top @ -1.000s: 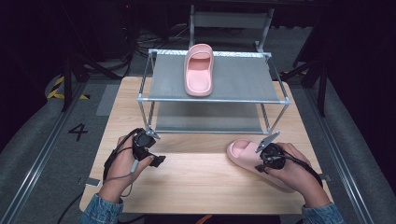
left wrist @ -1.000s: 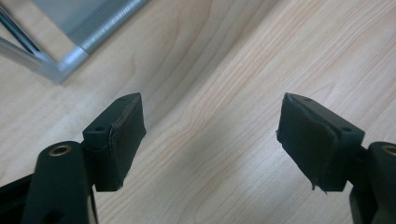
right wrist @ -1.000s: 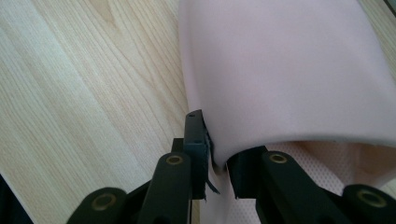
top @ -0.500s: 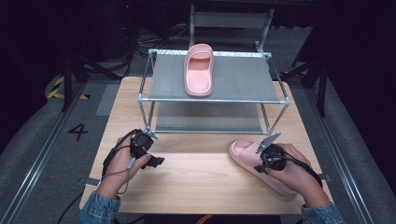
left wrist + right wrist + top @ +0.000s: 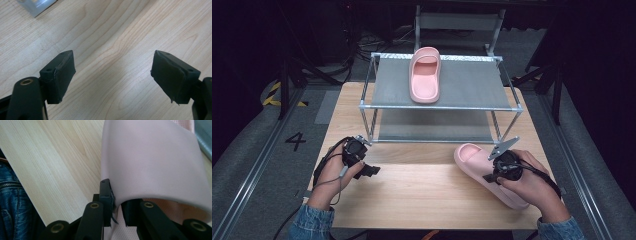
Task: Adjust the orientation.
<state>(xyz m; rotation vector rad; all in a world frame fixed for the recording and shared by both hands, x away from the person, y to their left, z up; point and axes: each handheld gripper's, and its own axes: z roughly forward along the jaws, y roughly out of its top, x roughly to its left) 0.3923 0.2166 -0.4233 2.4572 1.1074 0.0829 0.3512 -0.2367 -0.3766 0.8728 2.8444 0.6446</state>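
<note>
While my right gripper [image 5: 115, 205] pinches the strap edge of the pink slipper [image 5: 484, 167] on the table [image 5: 422, 192], my left gripper [image 5: 112, 75] gapes empty (bare wood beneath); its mate [image 5: 425, 75] tops the rack [image 5: 472, 90] ahead.

Two pink slippers: one [image 5: 425, 75] on the rack's top shelf, one [image 5: 482, 167] by the worktop's [image 5: 422, 195] right edge. One two-shelf metal rack [image 5: 439, 106]. Two tools: left [image 5: 371, 170], right [image 5: 490, 176].
</note>
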